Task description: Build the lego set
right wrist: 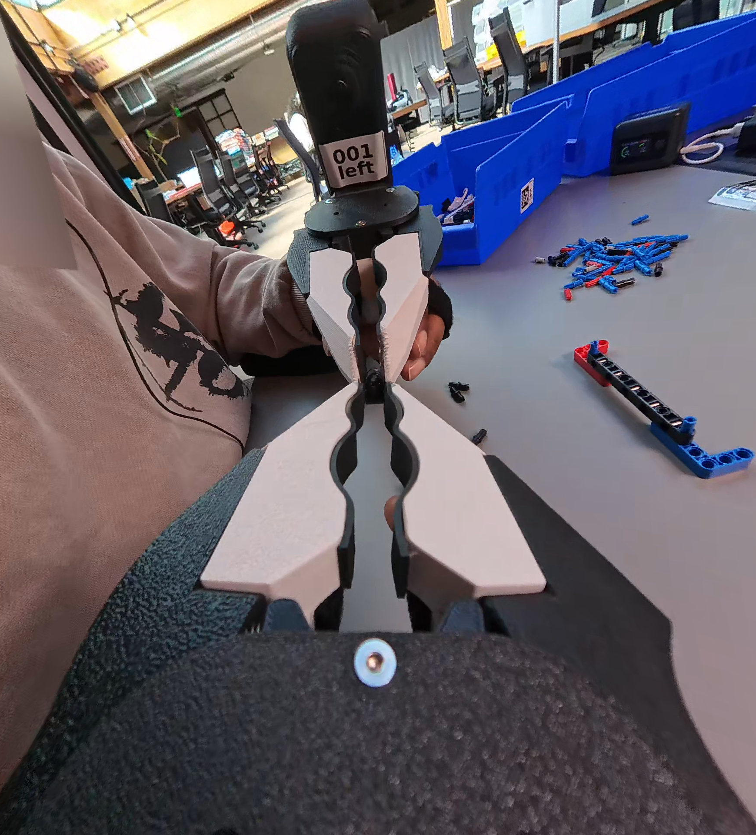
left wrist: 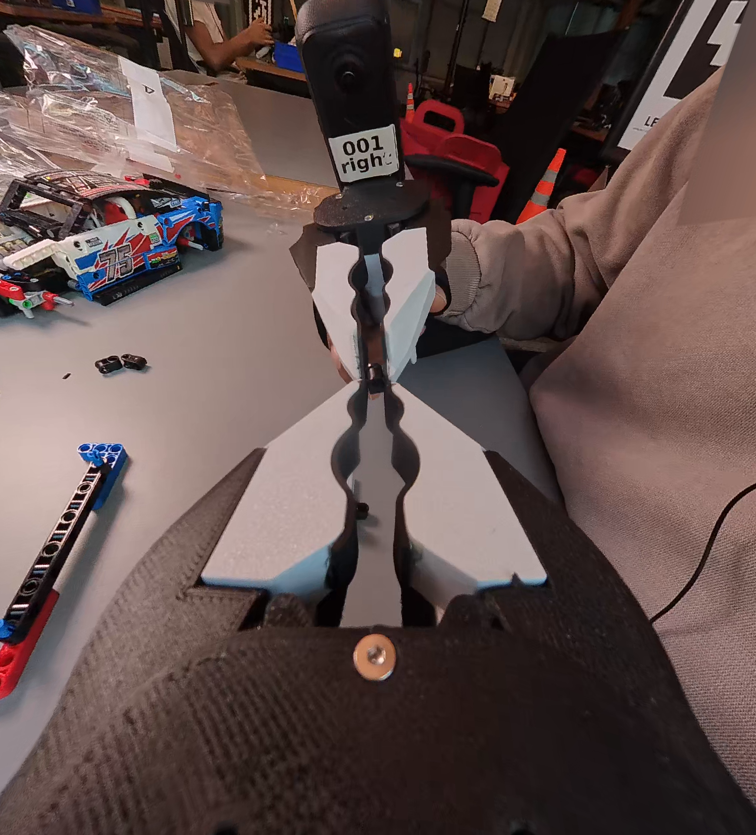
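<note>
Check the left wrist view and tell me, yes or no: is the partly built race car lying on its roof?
No. The white, blue and red brick race car sits upright on the grey table, black roof frame on top.

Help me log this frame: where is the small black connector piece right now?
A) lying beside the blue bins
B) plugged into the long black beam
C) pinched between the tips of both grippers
C: the small black connector piece sits where the left gripper and right gripper meet tip to tip.
</note>
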